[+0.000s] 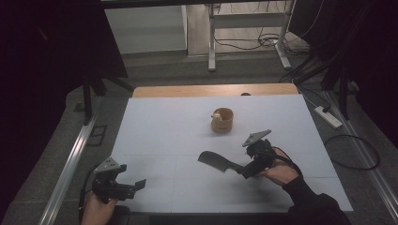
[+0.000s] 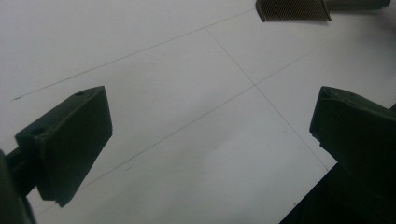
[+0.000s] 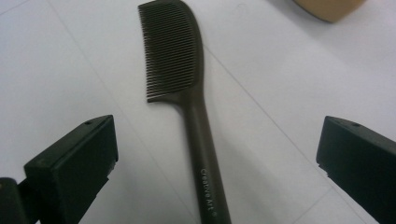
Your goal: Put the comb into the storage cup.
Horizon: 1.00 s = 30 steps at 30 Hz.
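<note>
With R gripper jaws wide astride comb handle, centre on handle, close squarely, avoid teeth; L gripper wide, idle.

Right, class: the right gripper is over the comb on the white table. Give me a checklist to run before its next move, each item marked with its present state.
1. Right gripper jaws open: ok.
2. Comb lies flat on the table: ok.
3. Comb handle sits between the right jaws, pads off it: ok.
4. Left gripper open and apart from the comb: ok.
5. Wooden cup well apart from the comb: ok.
6. What is inside the cup: cannot tell.
</note>
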### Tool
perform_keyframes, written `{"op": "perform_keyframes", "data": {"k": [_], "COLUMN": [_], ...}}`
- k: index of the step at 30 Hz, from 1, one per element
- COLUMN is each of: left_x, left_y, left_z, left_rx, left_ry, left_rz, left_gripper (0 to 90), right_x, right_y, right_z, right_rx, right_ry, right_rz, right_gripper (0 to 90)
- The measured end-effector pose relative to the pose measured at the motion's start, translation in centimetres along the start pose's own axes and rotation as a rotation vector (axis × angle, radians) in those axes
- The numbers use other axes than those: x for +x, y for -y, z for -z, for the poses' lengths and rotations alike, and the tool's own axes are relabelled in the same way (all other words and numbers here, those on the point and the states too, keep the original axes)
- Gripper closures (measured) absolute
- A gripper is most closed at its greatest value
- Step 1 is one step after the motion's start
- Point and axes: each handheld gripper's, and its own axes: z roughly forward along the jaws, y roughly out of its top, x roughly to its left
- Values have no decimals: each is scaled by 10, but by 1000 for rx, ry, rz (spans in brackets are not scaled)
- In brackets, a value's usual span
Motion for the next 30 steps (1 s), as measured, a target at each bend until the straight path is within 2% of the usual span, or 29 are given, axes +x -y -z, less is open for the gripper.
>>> {"op": "perform_keyframes", "data": {"k": [8,14,18,25,30], "left_x": [0,1,1,1,1], "left_y": [0,0,0,0,0], "left_z": [0,0,0,0,0], "left_rx": [2,2,2,4,3], "left_ry": [1,3,6,6,7], "left_rz": [2,2,1,2,5], "left_gripper": [0,0,0,0,0], "right_x": [-3,1,3,5,4], "right_y": [-2,-2,0,3,7], "right_z": [-4,-15,-28,-41,-52], "right_rx": [31,68,104,140,189], "right_ry": [-4,-3,-13,-22,-17], "right_rz": [-15,14,42,61,76], "right_gripper": [0,0,0,0,0]}}
